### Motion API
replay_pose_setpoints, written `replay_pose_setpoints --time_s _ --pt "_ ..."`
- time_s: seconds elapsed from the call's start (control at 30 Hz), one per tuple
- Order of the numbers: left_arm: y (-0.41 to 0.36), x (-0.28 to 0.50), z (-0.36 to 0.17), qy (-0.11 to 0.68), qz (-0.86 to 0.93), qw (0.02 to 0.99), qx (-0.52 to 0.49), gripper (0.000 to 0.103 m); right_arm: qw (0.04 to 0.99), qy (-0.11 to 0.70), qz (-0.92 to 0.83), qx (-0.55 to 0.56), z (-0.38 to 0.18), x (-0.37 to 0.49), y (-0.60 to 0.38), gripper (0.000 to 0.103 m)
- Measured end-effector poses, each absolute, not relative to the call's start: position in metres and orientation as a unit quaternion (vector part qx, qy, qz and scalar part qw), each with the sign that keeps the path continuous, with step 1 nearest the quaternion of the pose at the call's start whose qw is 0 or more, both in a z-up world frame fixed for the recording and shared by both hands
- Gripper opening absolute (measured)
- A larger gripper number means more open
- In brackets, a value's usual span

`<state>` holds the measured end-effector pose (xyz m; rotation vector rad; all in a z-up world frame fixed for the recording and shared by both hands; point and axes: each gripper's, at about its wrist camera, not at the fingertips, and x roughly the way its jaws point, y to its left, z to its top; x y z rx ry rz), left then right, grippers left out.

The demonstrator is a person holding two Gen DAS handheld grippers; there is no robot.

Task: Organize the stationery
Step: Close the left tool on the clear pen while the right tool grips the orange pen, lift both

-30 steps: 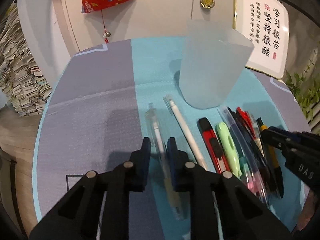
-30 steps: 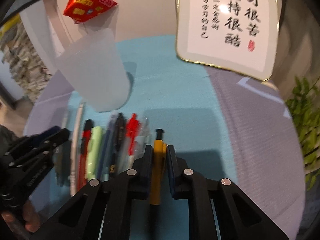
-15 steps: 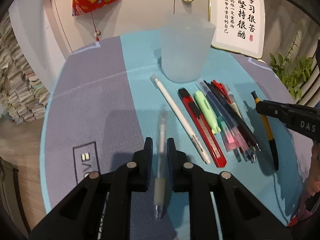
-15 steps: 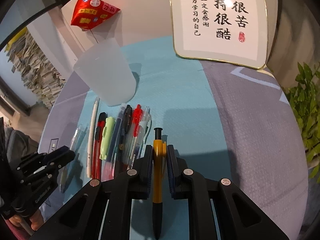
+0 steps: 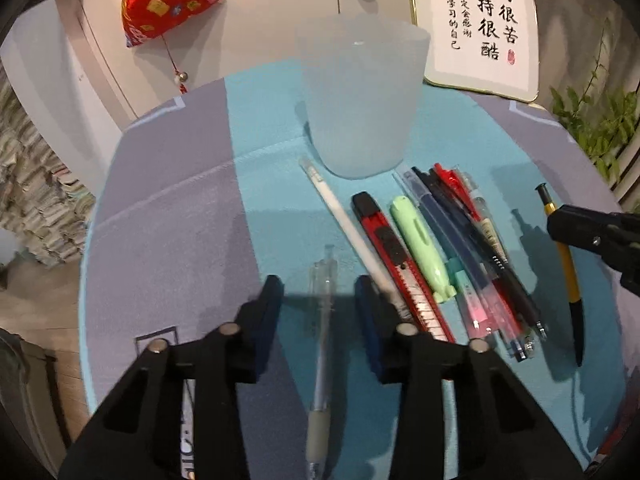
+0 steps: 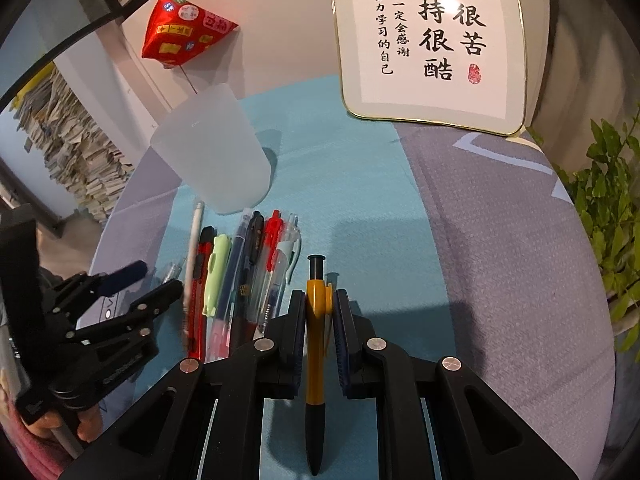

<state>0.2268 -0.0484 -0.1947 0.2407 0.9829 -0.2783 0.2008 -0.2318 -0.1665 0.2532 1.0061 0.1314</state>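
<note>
While the right gripper (image 6: 319,312) clamps its jaws on the yellow pen (image 6: 315,364), destined for the cup (image 5: 360,96), the left gripper (image 5: 319,296) has just been opening its jaws, the clear pen (image 5: 322,340) loose between them.

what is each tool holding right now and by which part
Right tool grips the yellow pen at its upper barrel by the clip. Left tool, jaws just opening, straddles the clear pen without holding it.

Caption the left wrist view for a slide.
Left gripper, fingers just opened, straddles a clear pen on the table, beside a frosted cup.
</note>
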Motion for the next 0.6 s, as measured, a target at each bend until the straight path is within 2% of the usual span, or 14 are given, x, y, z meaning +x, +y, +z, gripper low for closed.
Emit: replay_pose_setpoints --time_s 0.23,0.27,0.3,0.33,0.6 --pt "-0.05 0.233 -0.195 0.469 -0.147 0.864 0.113 0.03 0.865 0.483 0.064 0.124 -0.167 0.201 -0.231 0.015" --pt "-0.052 0.236 -0.196 0.465 -0.15 0.865 0.113 0.028 0.864 0.483 0.064 0.124 -0.167 0.201 -0.231 0.015" --pt "-0.053 0.238 -0.196 0.465 -0.155 0.865 0.11 0.016 0.864 0.483 0.065 0.124 -0.166 0.201 -0.231 0.015" --pt "-0.054 0.239 -0.196 0.468 -0.166 0.862 0.103 0.013 0.864 0.484 0.065 0.123 -0.166 0.201 -0.23 0.015" --pt "-0.053 0.221 -0.168 0.438 -0.156 0.88 0.099 0.012 0.871 0.472 0.063 0.12 -0.152 0.194 -0.232 0.015"
